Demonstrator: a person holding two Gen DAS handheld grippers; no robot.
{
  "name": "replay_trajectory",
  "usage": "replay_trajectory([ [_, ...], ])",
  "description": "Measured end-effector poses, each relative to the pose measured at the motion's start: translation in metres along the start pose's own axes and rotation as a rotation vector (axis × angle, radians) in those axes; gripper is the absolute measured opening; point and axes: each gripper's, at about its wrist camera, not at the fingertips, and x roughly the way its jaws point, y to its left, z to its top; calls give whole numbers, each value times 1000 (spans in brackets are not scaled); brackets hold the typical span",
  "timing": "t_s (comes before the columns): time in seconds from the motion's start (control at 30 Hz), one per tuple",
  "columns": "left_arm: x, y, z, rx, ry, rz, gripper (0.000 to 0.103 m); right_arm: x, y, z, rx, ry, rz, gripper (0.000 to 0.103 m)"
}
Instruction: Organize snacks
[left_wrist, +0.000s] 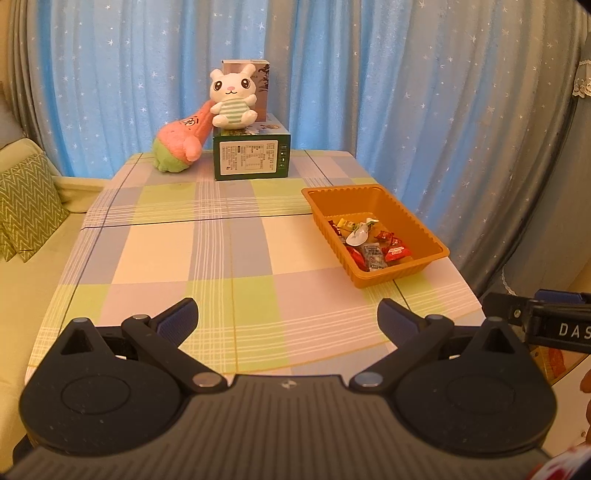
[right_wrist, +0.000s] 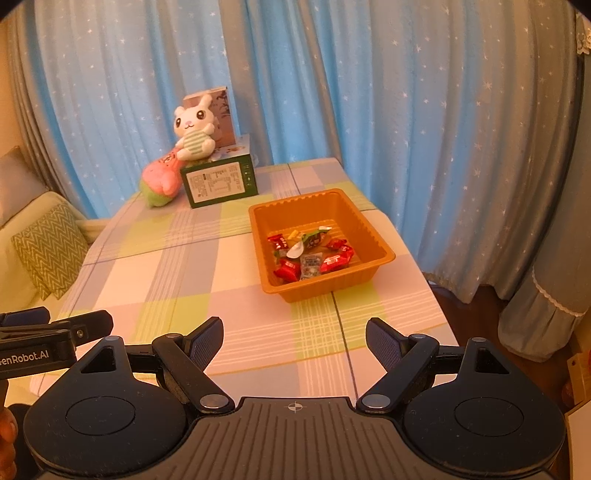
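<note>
Orange tray (right_wrist: 373, 236) w/ wrapped snacks (right_wrist: 310, 254) on checked table (right_wrist: 177, 266). Left gripper (left_wrist: 286, 325) & right gripper (right_wrist: 294, 345): jaws wide apart, empty.

snacks (right_wrist: 308, 254) in tray (right_wrist: 373, 271), (boxes (right_wrist: 221, 184) behind)

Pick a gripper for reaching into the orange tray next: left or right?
Right, probably. The orange tray of snacks lies nearly straight ahead of the open right gripper; from the open left gripper it sits off to the side.
</note>
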Motion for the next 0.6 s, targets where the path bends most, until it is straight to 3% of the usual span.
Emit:
replay_trajectory([
  [0.6, -9, -2, -7, 11, -11, -6, 103, -6, 8, -3, -9, -8, 6, 84],
])
